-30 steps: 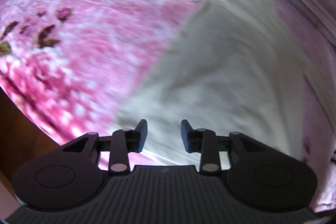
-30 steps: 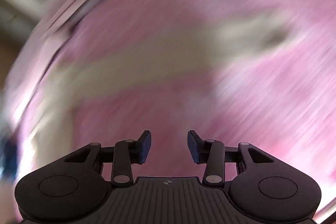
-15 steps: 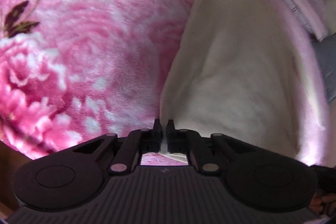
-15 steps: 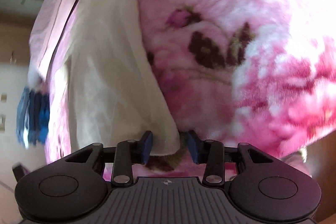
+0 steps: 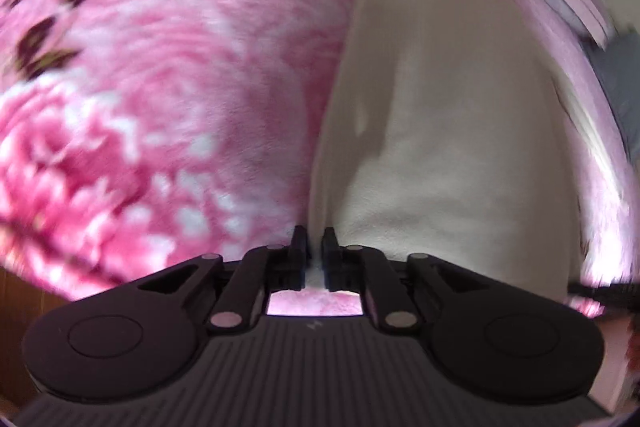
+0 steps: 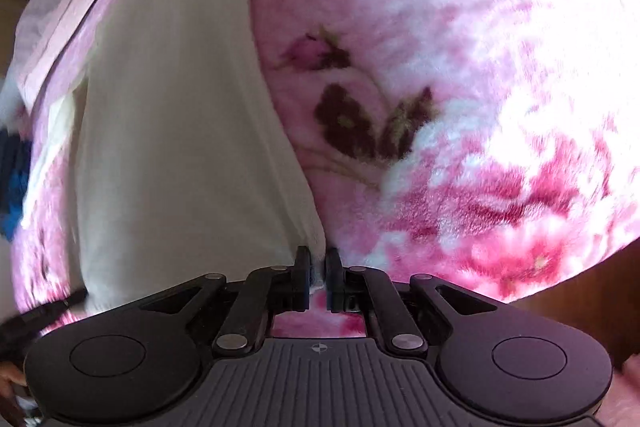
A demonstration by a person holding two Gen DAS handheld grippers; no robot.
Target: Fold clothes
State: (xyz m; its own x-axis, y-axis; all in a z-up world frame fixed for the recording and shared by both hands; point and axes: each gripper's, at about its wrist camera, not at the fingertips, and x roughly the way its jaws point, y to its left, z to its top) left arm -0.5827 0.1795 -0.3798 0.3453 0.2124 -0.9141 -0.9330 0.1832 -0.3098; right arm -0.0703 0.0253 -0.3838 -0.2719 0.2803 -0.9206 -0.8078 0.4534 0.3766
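Fold start: both hem corners pinched

We see L gripper (image 5: 315, 253) and R gripper (image 6: 318, 273), jaws easing open slightly, each nipping the cream soft cotton garment (image 5: 440, 131) lying flat on pink floral fleece blanket (image 5: 168, 75); no fold made yet.

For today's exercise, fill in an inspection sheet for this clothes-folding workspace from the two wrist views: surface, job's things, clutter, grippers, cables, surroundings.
Surface: pink floral blanket, plush, covering the bed.
Job's things: cream garment spread flat on the blanket, reaching away from both grippers.
Clutter: blue clothing at the blanket's far edge, blurred.
Grippers: left gripper, jaws opening slightly, pads pinching the garment's near edge; right gripper, jaws opening slightly, likewise pinching a near corner of the garment.
Cables: nothing seen.
Surroundings: pale pink bedding beyond the garment; brown wood below the blanket's edge.
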